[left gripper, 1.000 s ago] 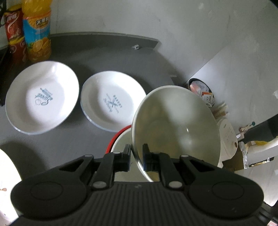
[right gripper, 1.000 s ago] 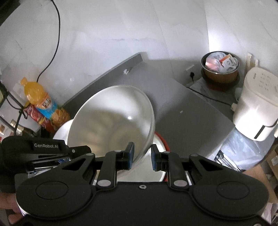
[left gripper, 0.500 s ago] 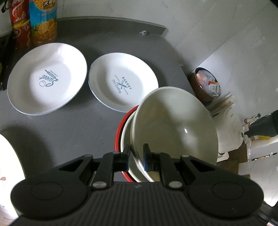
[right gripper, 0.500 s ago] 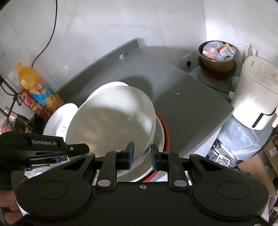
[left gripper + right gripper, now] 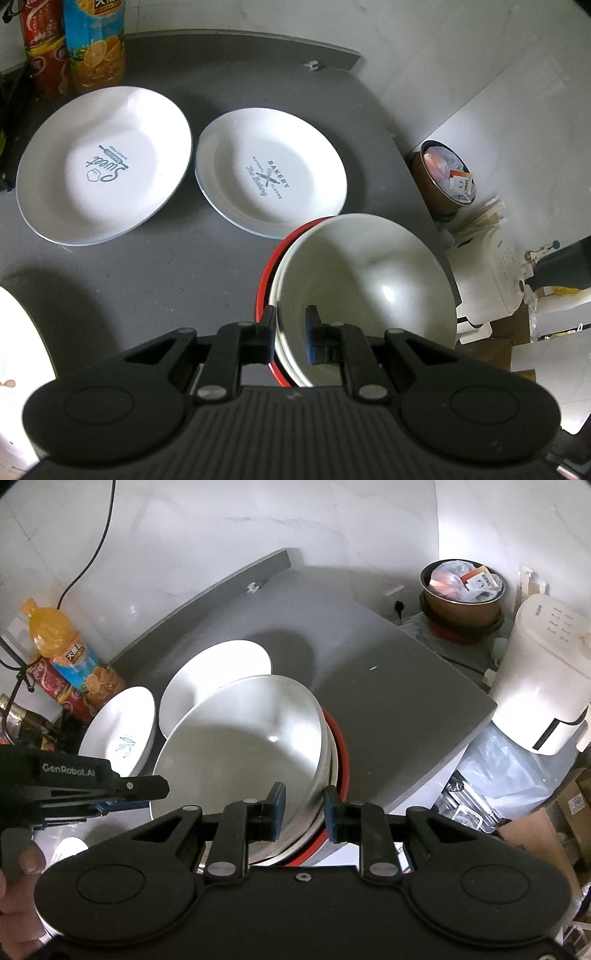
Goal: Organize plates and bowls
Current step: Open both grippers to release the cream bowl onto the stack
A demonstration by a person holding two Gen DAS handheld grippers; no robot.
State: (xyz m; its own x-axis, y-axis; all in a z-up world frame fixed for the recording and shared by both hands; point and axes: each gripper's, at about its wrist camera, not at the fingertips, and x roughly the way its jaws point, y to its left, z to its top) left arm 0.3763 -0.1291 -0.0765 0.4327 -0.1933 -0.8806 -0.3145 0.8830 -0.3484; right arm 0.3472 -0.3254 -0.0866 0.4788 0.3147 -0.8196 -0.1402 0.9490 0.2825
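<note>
1. Lowered the white bowl (image 5: 365, 273) within the last second from a raised, steeply tilted position to a nearly level one inside the red-rimmed bowl (image 5: 264, 295), which sat at the near corner of the counter (image 5: 147, 280).
2. Found only a thin crescent of red rim exposed around the white bowl in both wrist views. Judged the nesting as complete or very nearly so; could not confirm full seating, since the contact underneath was hidden.
3. Kept the left hand-held gripper (image 5: 291, 334) pinching the near rim of the white bowl, one finger inside the wall and one outside.
4. Kept the right hand-held gripper (image 5: 304, 808) pinching the rim on the other side in the same manner, with no visible widening of the gap compared with half a second before.
5. Left the "Sweet" plate (image 5: 105, 164) and the "Bakery" plate (image 5: 269, 173) unmoved, flat and just beside each other further back on the counter. Left a third plate (image 5: 18, 350) partly in view at the left edge.
6. Judged the bowl-stacking step as close to finished, with release of both grips outstanding. Judged the plates as not yet stacked.
7. Noted the stack's position near the counter edge; judged an uneven release as a tipping risk.
</note>
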